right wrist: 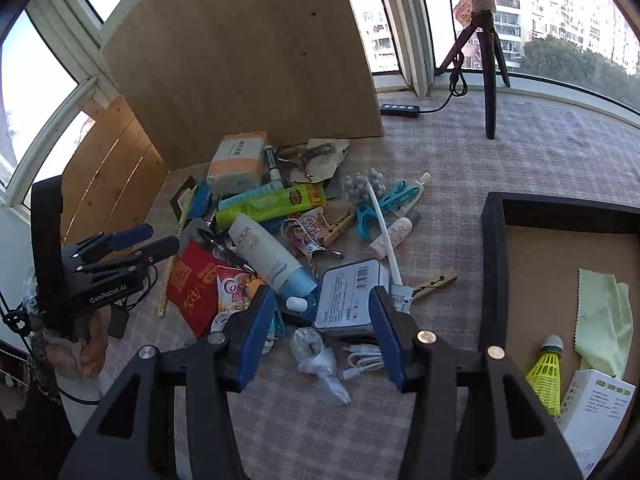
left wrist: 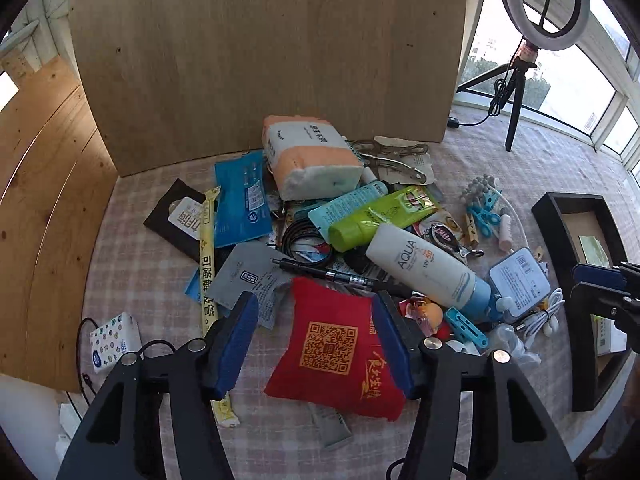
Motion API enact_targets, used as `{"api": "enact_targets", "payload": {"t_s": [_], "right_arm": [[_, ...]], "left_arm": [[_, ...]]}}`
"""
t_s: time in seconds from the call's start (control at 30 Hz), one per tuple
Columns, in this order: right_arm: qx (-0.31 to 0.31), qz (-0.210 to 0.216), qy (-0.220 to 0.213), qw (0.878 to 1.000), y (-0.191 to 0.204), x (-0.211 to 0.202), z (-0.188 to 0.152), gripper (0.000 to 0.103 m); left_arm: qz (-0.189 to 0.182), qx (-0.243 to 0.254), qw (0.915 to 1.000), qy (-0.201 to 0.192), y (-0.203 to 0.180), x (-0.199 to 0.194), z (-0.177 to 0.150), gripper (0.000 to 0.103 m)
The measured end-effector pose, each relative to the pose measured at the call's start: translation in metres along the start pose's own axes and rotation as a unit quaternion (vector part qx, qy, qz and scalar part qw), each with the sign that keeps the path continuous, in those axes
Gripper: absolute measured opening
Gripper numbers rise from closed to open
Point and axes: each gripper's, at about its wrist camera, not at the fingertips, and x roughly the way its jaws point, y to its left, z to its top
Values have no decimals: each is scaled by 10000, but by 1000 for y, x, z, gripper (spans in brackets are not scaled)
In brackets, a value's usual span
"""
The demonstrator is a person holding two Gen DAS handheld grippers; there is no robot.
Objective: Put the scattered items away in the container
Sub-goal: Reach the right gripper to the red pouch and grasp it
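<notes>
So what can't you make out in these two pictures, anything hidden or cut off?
- Black wooden tray: right wrist view, far side cut off by the frame edge.
- White printed box in it: text too small, corner cut off.
- Black coiled cable: left wrist view, mostly buried under tubes and packets.
- Red fabric pouch: left gripper fingers hide its edges; contact unclear.

red pouch (left wrist: 336, 344), pink checked tablecloth (left wrist: 132, 280)
</notes>
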Motion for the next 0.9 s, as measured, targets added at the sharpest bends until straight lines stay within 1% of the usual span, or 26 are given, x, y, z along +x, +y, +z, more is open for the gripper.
{"api": "enact_targets", "payload": {"t_s": [0.13,0.17,0.3,0.43,0.47,0.53,0.6,0.63,0.7,0.77,0.83,0.9], "right_arm": [[-295,415,404,9979,44,43,-1,35],[-305,503,501,9970,52,54,0,35],[-28,974,887,9913,73,93,5,32],[9,1242,1208,9849,95,121,-1,29],[-21,1232,1273,9842,99,127,-4,29],[-104,1028,1337,9856,104,135,-8,29],[-31,879,1426,9859,101,144,-12,29],[23,808,1445,9862,97,147,-13,27],[50,602,1422,9880,89,150,-13,27],[154,571,1481,9872,82,151,-13,27],[103,451,1522,9873,81,150,-15,27],[10,307,1533,9877,82,149,-20,27]], "left_arm": [[-19,-255,9996,143,26,12,-10,56],[-51,-328,9993,161,31,14,-12,56],[-182,-550,9980,247,42,24,-16,54],[-219,-528,9978,337,44,34,-19,53],[-230,-519,9977,357,45,36,-19,53],[-277,-503,9976,390,45,40,-18,53],[-370,-496,9971,443,43,45,-15,55],[-438,-473,9967,483,41,48,-14,56],[-500,-438,9963,544,37,54,-14,56],[-577,-487,9950,654,33,62,-16,56],[-737,-567,9927,768,29,68,-21,56],[-859,-535,9915,816,24,69,-27,56]]}}
